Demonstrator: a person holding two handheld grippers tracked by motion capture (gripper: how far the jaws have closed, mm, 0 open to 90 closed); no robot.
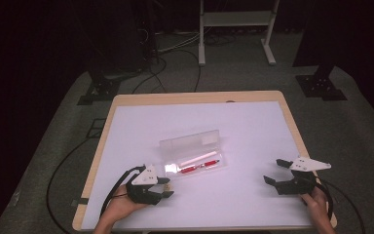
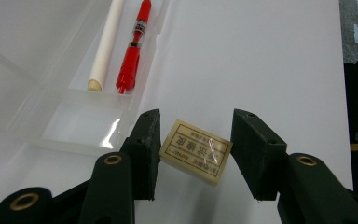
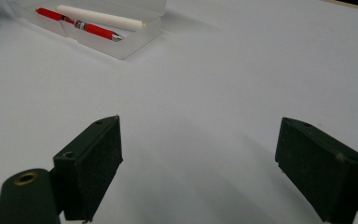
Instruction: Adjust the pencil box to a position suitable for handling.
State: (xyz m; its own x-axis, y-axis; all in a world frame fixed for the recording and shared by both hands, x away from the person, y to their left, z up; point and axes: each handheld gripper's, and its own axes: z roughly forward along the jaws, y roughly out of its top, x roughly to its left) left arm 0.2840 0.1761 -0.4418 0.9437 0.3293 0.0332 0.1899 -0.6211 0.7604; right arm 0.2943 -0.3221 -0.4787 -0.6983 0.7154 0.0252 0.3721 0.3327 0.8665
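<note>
You worked at a wood-edged table [image 1: 292, 122] with a white top, on grey carpet [image 1: 350, 131]; beyond, a white stand [image 1: 236, 19], black cables [image 1: 175, 58], and darkness.

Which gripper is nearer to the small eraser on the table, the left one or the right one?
Left. The left gripper has the eraser between its open jaws, beside the clear case. The right gripper is open, far across the table.
</note>
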